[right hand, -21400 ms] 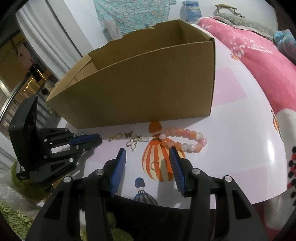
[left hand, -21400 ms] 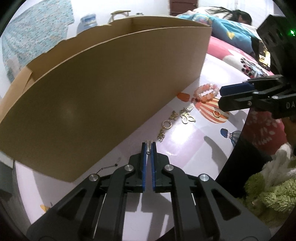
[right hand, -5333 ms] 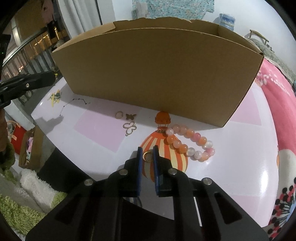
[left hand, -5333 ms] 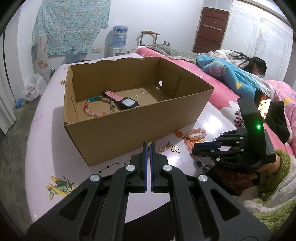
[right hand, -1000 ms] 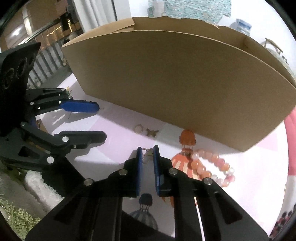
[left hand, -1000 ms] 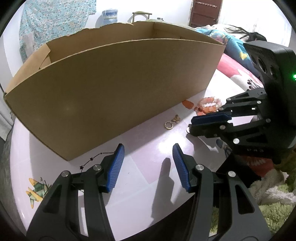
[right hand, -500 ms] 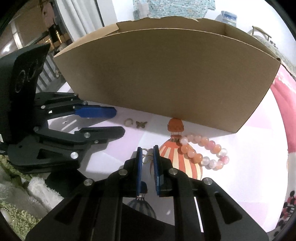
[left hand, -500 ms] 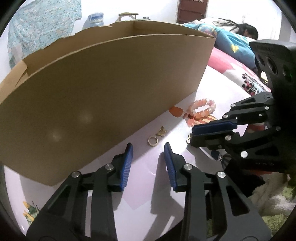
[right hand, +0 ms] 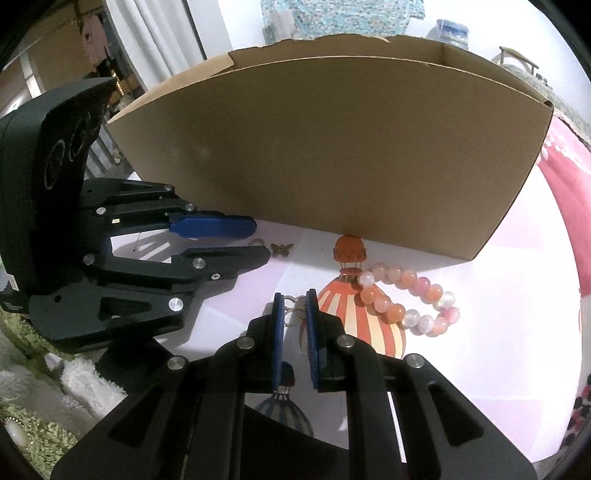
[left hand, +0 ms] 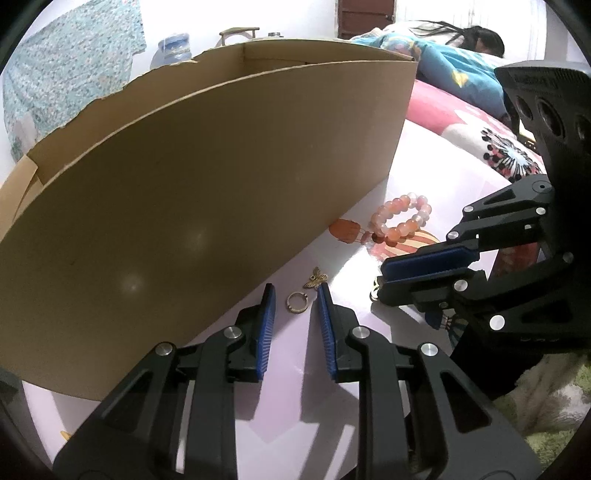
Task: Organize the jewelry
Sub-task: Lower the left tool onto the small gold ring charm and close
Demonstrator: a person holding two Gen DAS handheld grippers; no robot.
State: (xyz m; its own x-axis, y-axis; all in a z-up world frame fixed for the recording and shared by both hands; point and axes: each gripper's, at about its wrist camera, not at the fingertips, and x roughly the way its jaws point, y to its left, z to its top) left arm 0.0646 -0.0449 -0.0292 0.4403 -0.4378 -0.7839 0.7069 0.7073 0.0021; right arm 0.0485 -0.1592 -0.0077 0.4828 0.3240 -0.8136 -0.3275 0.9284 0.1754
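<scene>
While closing: left gripper [left hand: 293,301] jaws straddle the small gold ring [left hand: 296,302], not yet pinching.
Ring's place: table [left hand: 369,266], just beside the brown cardboard box [left hand: 192,206] wall.
Right gripper [right hand: 294,308]: pinches a gold charm [right hand: 291,314].

A home bedroom is indicated. A bed with a pink patterned bedspread [left hand: 454,122] is seen at right, with a person in a blue top [left hand: 450,62] lying on it. A patterned cloth [left hand: 70,70] is hung on the white wall, beside a water jug [left hand: 173,46]. A dark wooden door [left hand: 365,14] is visible behind. A desk [left hand: 369,258] printed with hot-air balloons carries a cardboard box [left hand: 207,177]. White curtains [right hand: 159,40] are seen at left.
</scene>
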